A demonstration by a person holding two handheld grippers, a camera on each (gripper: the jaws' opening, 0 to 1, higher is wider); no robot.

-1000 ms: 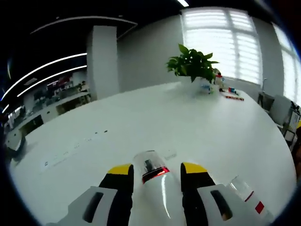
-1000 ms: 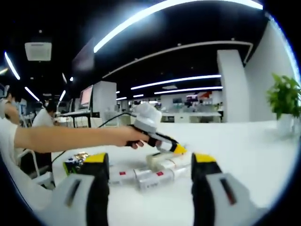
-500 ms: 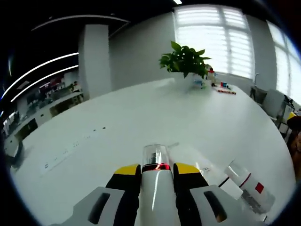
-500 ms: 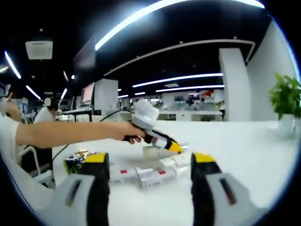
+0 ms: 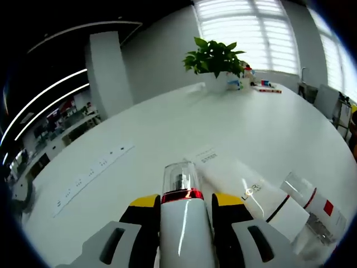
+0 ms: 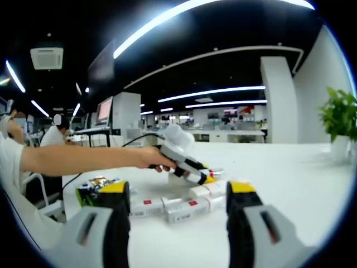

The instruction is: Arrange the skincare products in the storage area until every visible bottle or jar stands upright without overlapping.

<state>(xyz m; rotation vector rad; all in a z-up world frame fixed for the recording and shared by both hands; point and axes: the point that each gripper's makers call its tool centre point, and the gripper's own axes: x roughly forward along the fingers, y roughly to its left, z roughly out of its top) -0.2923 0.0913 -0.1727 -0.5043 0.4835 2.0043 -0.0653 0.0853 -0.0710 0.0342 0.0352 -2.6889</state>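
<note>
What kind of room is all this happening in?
Probably an open-plan office: a big white table with a potted plant, windows with blinds, long ceiling light strips, and people seated at desks farther back.

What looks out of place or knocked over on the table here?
Several skincare tubes lie flat on the white table instead of standing. In the left gripper view, two more rest on their sides beside the left gripper, which is shut on a clear-capped bottle.
</note>
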